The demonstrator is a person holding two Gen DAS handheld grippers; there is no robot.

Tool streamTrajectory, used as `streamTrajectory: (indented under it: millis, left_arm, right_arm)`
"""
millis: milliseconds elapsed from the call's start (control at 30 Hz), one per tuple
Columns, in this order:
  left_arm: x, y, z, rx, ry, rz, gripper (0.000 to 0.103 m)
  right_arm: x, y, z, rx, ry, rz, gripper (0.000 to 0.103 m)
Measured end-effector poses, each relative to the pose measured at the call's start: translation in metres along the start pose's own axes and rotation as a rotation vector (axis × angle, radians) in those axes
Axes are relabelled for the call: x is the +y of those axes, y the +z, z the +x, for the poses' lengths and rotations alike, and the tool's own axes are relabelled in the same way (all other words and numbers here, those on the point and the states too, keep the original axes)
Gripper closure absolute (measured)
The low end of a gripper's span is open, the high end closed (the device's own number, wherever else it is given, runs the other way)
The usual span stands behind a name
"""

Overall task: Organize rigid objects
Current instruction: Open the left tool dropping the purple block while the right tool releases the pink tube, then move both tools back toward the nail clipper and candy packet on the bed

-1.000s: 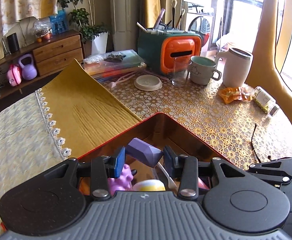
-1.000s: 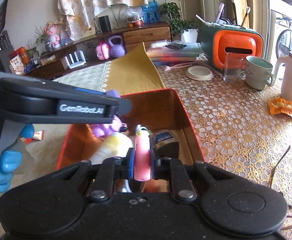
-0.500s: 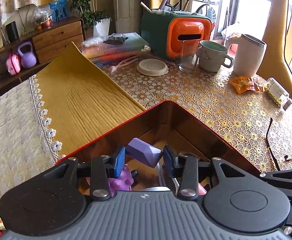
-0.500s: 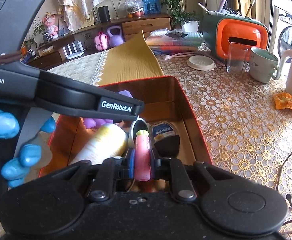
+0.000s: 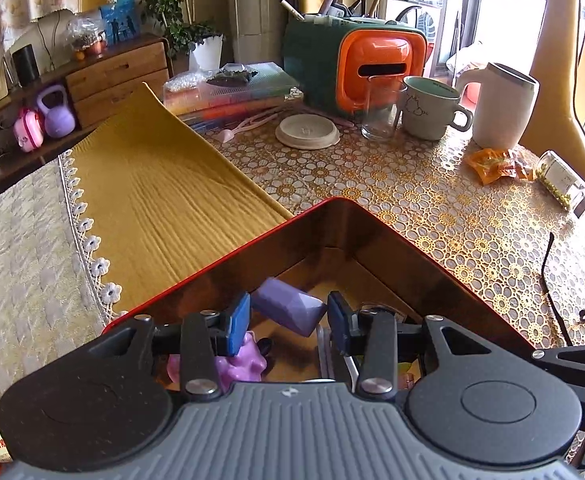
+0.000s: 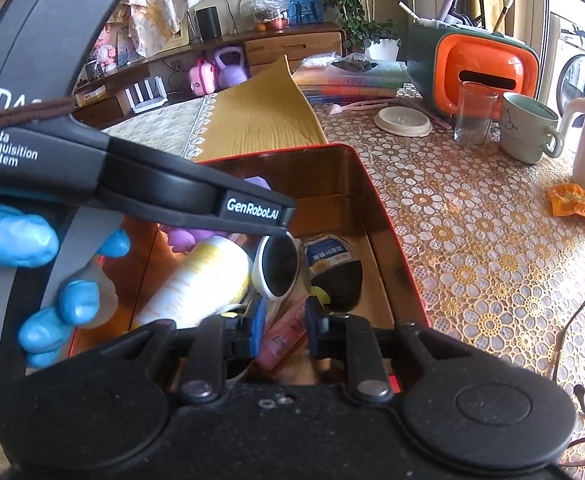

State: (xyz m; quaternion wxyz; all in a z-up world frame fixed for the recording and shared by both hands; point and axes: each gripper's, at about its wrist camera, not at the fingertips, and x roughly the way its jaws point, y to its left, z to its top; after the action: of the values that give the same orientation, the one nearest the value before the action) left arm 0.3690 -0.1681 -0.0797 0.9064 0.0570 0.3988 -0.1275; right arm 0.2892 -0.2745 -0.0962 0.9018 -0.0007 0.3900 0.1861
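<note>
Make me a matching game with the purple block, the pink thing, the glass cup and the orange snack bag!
Things:
1. purple block
2. pink tube
3. glass cup
4. orange snack bag

Places:
A. standing in front of the orange holder
B. squeezed in the left gripper above the red box
C. lying beside the white jug
D. tilted between the right gripper's just-opening jaws

Pairs: 1-B, 2-D, 3-A, 4-C

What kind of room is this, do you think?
Probably a lived-in home dining or living room: a lace-covered table with a mug, a wooden drawer cabinet and a potted plant.
</note>
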Motion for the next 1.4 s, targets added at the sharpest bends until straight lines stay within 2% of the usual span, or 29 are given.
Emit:
streamTrajectory:
  millis: [167,433,533,700,1133,1400]
  left_arm:
    - [-0.003,-0.002,-0.012,-0.024,0.010,0.015,0.053]
    - [-0.001,-0.004,-0.045,-0.062,-0.008,0.006,0.051]
    - [0.002,-0.008,-0.062,-0.085,-0.006,0.000,0.043]
    - [0.010,-0.015,-0.090,-0.116,-0.005,-0.012,0.042]
    - [0.042,-0.048,-0.165,-0.168,0.015,-0.056,0.038]
    - [0.073,-0.073,-0.204,-0.196,0.049,-0.103,0.031]
  right_arm:
    - [-0.001,0.001,-0.006,-0.013,-0.005,0.013,0.076]
    - [0.005,0.002,-0.023,-0.045,-0.013,0.013,0.070]
    - [0.009,0.002,-0.031,-0.056,-0.008,0.013,0.066]
    - [0.018,0.003,-0.046,-0.068,0.015,0.006,0.063]
    - [0.058,0.003,-0.088,-0.126,0.049,-0.038,0.040]
    - [0.089,0.002,-0.099,-0.140,0.071,-0.078,0.033]
